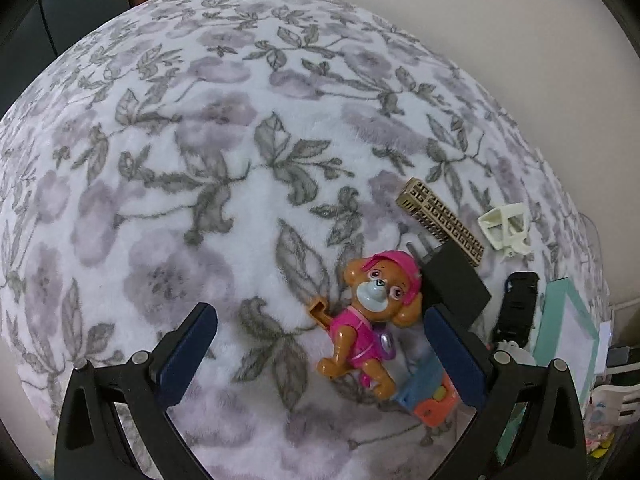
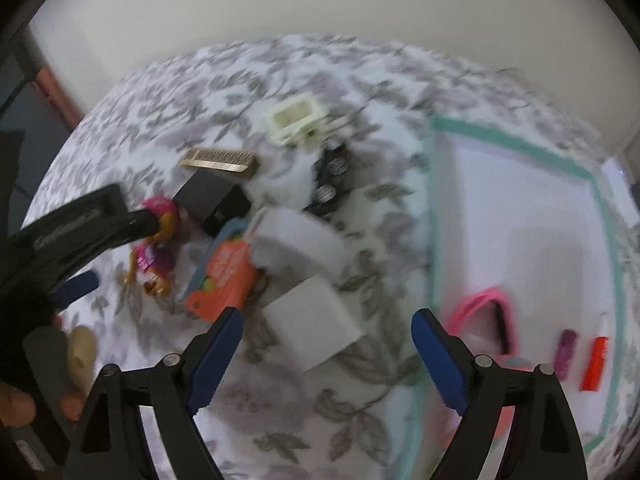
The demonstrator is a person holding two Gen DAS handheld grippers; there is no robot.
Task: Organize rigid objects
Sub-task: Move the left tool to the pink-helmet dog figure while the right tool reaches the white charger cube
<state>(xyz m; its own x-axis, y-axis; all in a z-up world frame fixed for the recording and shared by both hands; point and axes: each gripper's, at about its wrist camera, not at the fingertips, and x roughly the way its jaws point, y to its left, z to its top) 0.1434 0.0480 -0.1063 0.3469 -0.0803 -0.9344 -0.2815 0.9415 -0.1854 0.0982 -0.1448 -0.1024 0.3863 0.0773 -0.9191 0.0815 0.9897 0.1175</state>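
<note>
The left gripper [image 1: 320, 344] is hanging over a floral blanket [image 1: 208, 152], pointing steeply down, and the dog figure [image 1: 370, 316] is lying just inside its spread, nearer the right-hand finger than the left one. The figure's long axis is running from its pink-capped head, farther from the camera, down to its legs toward the camera, roughly along the fingers and leaning a little sideways, so the jaws are bracketing it across its narrow width. A black block [image 1: 456, 280] is sitting just behind the right-hand finger, and an orange-and-blue toy [image 1: 430, 396] is lying just beside the dog's legs; both are crowding that side. The left jaws are standing as wide as they go and are gripping nothing. The right gripper [image 2: 326, 354] is hovering over a white box [image 2: 318, 324] that is lying between its fingers, near the teal-edged tray [image 2: 436, 216] where a few small pieces are already lying. Its jaws are also well apart, and no pad is pressing on the box, though blur is softening that view. The left gripper looks nearer to the dog, the right to the box.
</note>
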